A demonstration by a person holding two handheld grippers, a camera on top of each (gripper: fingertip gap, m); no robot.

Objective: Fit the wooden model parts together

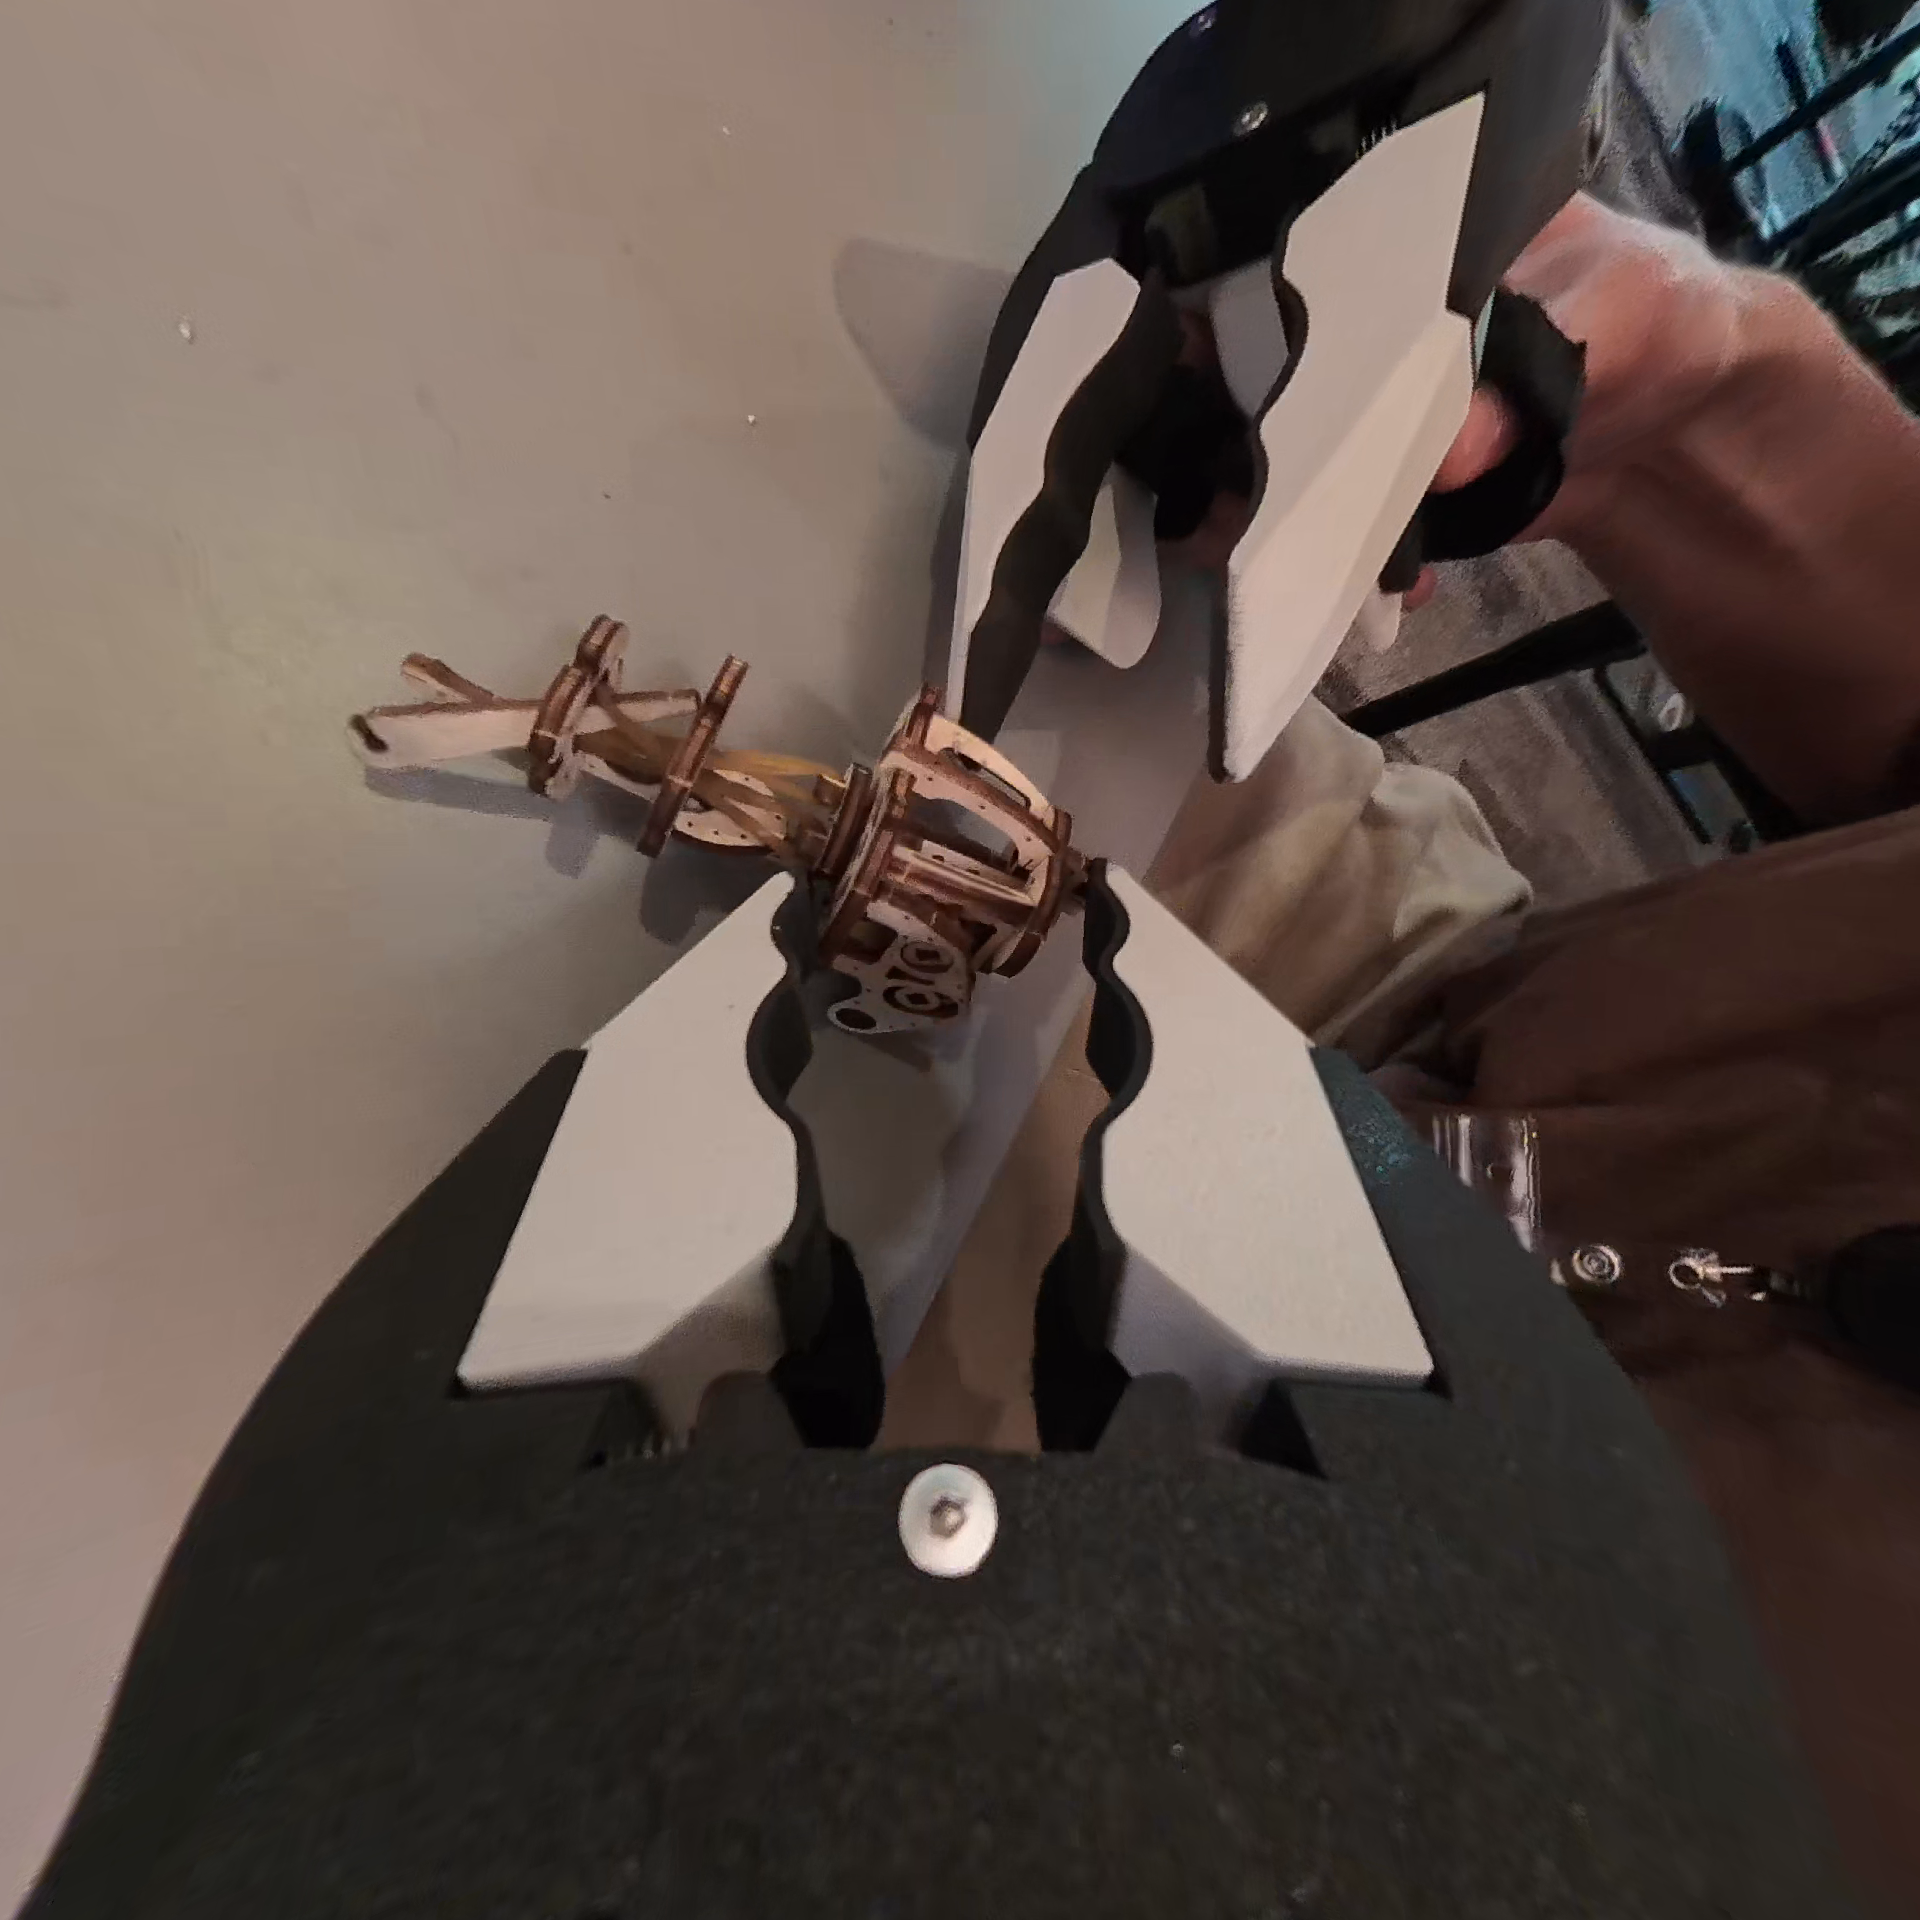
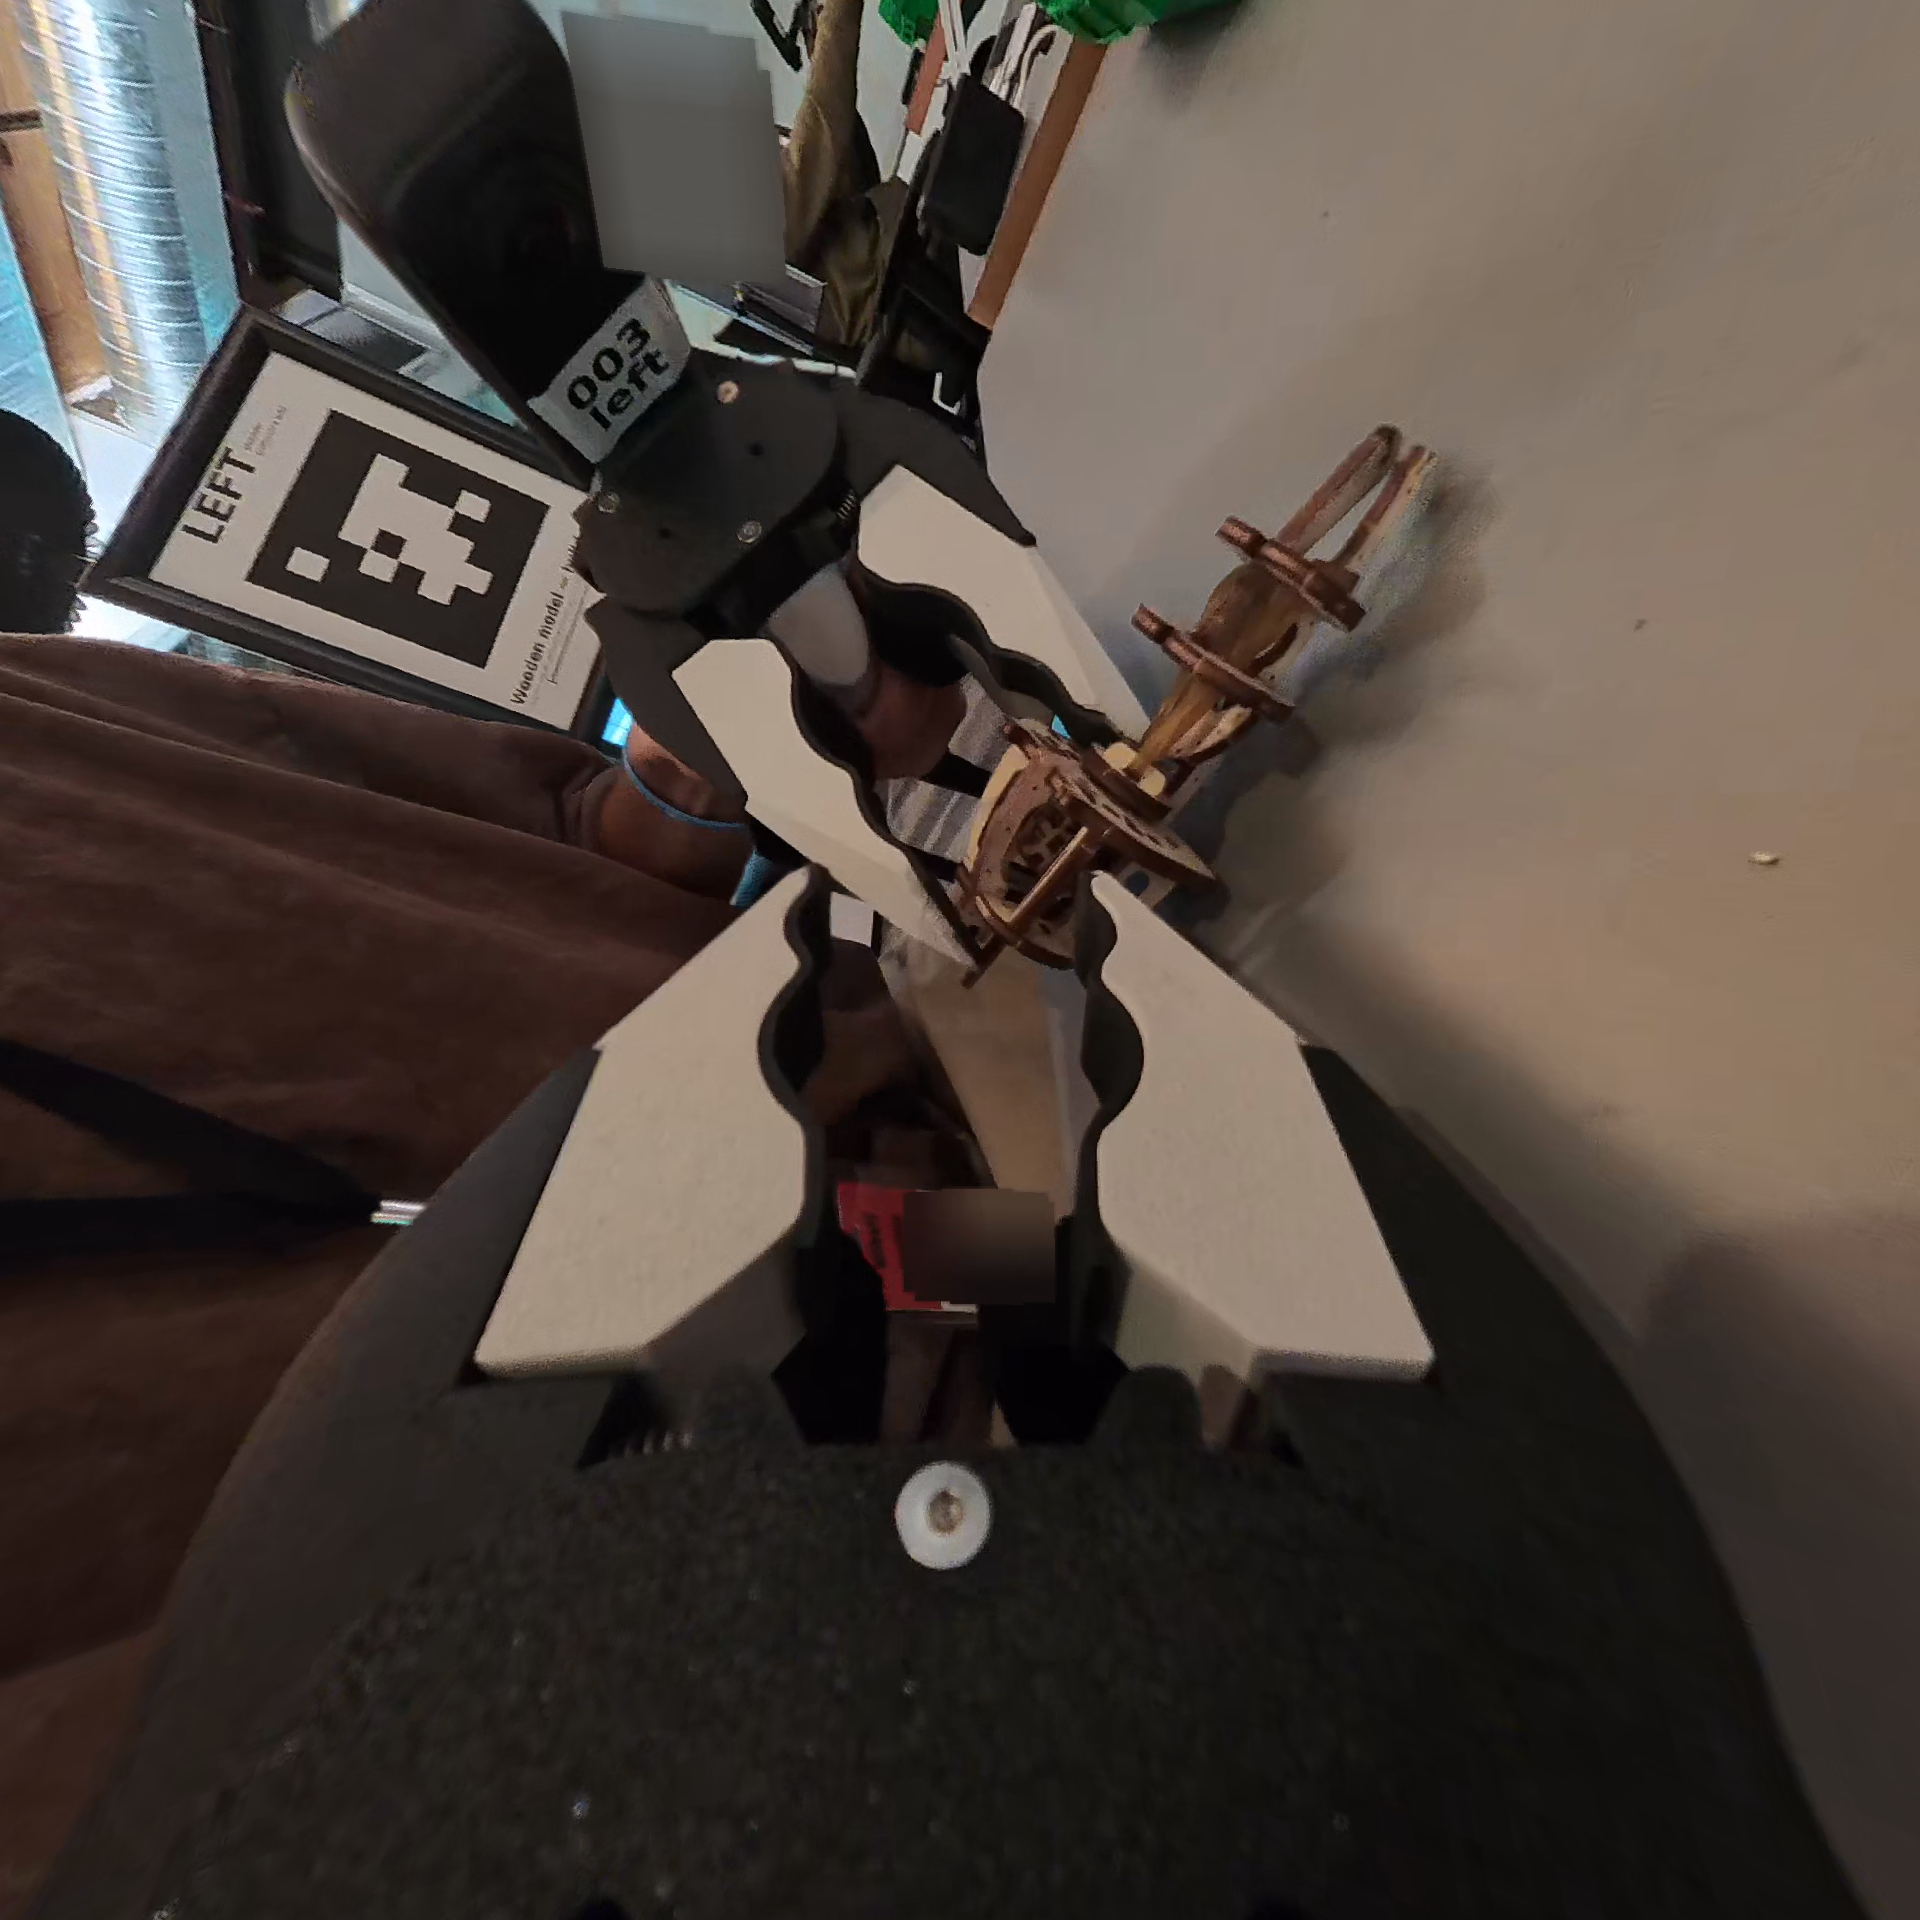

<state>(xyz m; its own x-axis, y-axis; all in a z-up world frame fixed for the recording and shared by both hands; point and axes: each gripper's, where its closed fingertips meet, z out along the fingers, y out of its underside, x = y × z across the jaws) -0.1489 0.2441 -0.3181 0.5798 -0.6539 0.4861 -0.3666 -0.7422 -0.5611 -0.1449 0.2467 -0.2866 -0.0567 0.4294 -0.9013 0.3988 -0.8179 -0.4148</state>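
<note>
The wooden model (image 1: 935, 862) is a round cage with a long tail that carries several discs, and the tail (image 1: 582, 727) rests on the grey table (image 1: 312, 416). My left gripper (image 1: 945, 888) holds the cage end between its two fingertips. My right gripper (image 1: 1107, 743) comes in from above with its jaws apart; one fingertip (image 1: 982, 707) touches the top of the cage. In the right wrist view the model (image 2: 1049, 831) sits just ahead of my right gripper (image 2: 951, 888), with my left gripper (image 2: 1023, 821) clamped on the cage.
The table edge runs close behind the cage. A person in brown clothes (image 2: 260, 883) is beyond it, with a hand (image 1: 1662, 468) on the right gripper's handle. A framed marker sign (image 2: 364, 540) leans at the back, and a cream cloth (image 1: 1351, 883) lies below the edge. Left and right tips are no more than a few centimetres apart.
</note>
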